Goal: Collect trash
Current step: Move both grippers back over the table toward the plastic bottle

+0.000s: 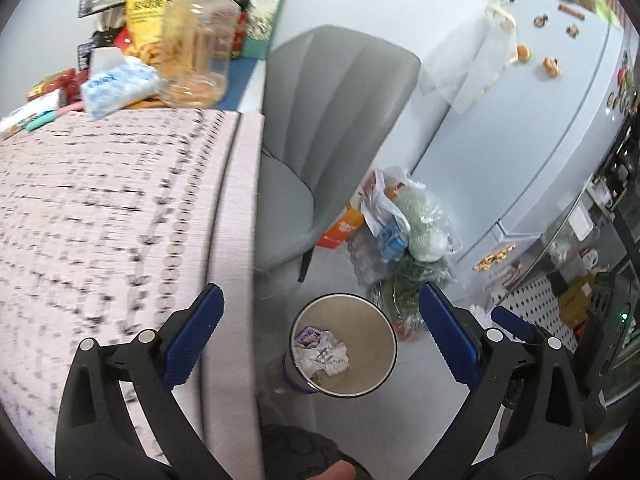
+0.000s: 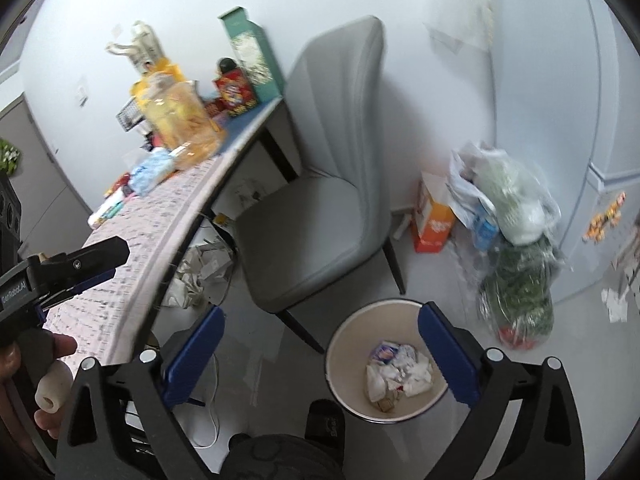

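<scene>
A round trash bin (image 1: 374, 320) stands on the floor beside the table, with crumpled white paper and wrappers (image 1: 322, 352) in its bottom. It also shows in the right wrist view (image 2: 344, 344), with the trash (image 2: 396, 372) inside. My left gripper (image 1: 320, 334) is open and empty, high above the bin and the table edge. My right gripper (image 2: 320, 354) is open and empty, above the floor with its right finger over the bin. The left gripper (image 2: 96, 260) appears at the left of the right wrist view, over the table.
A table with a pink patterned cloth (image 1: 100, 220) holds a plastic jar (image 1: 198, 48), a tissue pack (image 1: 116, 84) and boxes at its far end. A grey chair (image 2: 320, 184) stands by it. Plastic bags of groceries (image 2: 516, 240) and an orange box (image 2: 434, 220) lie by the fridge (image 1: 540, 120).
</scene>
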The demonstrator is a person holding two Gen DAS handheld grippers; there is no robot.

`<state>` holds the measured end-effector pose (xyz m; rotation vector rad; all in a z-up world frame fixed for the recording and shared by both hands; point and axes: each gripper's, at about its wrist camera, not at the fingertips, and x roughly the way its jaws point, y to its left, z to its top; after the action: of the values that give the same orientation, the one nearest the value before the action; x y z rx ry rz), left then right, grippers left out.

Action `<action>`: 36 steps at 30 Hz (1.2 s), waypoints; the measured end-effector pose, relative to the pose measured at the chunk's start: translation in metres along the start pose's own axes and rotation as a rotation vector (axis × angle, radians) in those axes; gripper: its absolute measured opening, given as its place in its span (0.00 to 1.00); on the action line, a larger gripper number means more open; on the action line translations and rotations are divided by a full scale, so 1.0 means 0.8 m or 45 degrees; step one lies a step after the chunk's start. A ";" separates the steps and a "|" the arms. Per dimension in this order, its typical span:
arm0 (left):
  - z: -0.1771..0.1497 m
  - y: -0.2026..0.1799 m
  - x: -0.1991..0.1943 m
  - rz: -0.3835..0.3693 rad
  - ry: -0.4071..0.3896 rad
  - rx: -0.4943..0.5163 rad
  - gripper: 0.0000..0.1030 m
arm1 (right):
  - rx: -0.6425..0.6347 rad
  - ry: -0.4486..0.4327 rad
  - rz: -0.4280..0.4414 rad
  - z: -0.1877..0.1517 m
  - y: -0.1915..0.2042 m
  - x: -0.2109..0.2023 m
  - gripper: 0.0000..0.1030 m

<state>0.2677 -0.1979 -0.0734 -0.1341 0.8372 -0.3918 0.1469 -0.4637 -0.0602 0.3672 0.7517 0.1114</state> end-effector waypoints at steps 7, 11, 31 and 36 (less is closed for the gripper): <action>-0.006 0.049 -0.067 0.075 -0.086 -0.056 0.94 | -0.074 -0.006 0.052 0.002 0.068 -0.011 0.92; -0.012 0.082 -0.100 0.147 -0.104 -0.102 0.94 | -0.128 -0.005 0.066 -0.002 0.109 -0.017 0.92; -0.055 0.145 -0.221 0.343 -0.262 -0.074 0.94 | -0.333 0.003 0.222 -0.027 0.239 -0.041 0.92; -0.076 0.156 -0.234 0.319 -0.244 -0.087 0.94 | -0.367 0.021 0.264 -0.037 0.260 -0.040 0.92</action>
<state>0.1448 -0.0082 -0.0168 -0.1259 0.6684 -0.1125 0.1103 -0.2693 0.0163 0.1684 0.7011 0.4143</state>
